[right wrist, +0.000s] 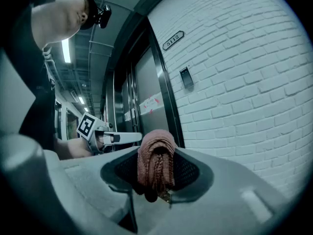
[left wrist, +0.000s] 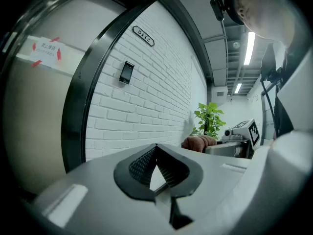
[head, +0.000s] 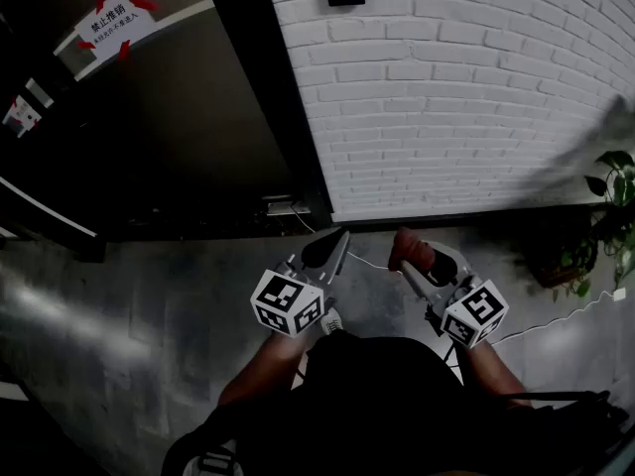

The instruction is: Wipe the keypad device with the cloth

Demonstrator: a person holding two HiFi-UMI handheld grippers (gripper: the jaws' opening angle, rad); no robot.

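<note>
Right gripper [right wrist: 156,153] clamps the cloth [right wrist: 155,163], left gripper [left wrist: 156,152] closed empty, both well apart from the keypad device [right wrist: 186,77].

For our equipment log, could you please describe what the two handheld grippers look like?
Both the left gripper and right gripper have pale grey plastic bodies, black ribbed jaw pads and a white cube with black square markers.

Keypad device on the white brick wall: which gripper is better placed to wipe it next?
Right, probably: the right gripper clamps the reddish-brown cloth, while the left gripper is shut on nothing. Both face the dark keypad device.
</note>
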